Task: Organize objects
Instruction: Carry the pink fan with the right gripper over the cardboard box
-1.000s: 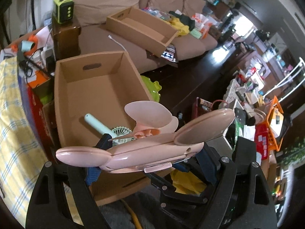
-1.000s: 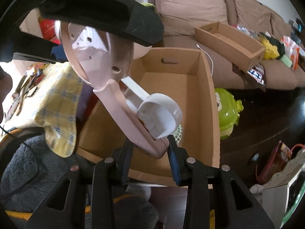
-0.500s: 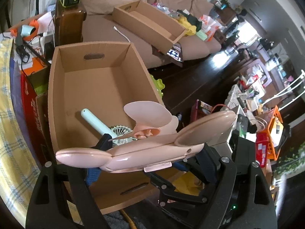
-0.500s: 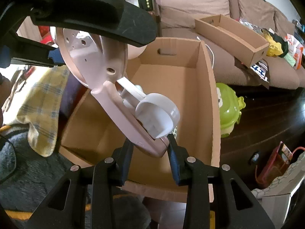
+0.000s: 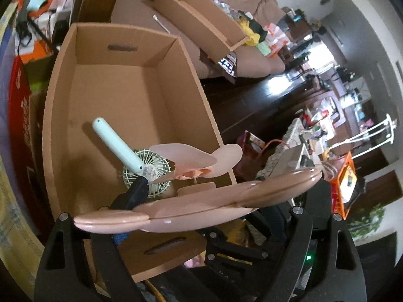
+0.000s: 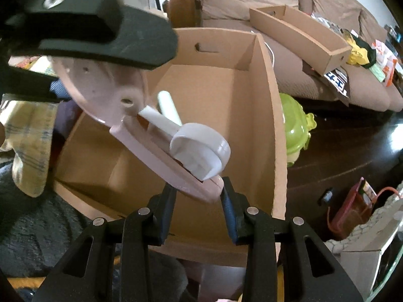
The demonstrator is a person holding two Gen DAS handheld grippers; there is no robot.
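Both grippers carry the pink fan (image 5: 191, 214) above the near end of the cardboard box (image 5: 63, 80), the left gripper (image 5: 199, 216) clamping its wide head, the right gripper (image 6: 197, 193) pinching its handle tip, long axis spanning them.

I can read nothing for certain. A red box (image 5: 19, 110) at my left carries white letters, too warped to make out. The black-and-white card (image 6: 336, 78) on the sofa (image 6: 289, 58) is too blurred.
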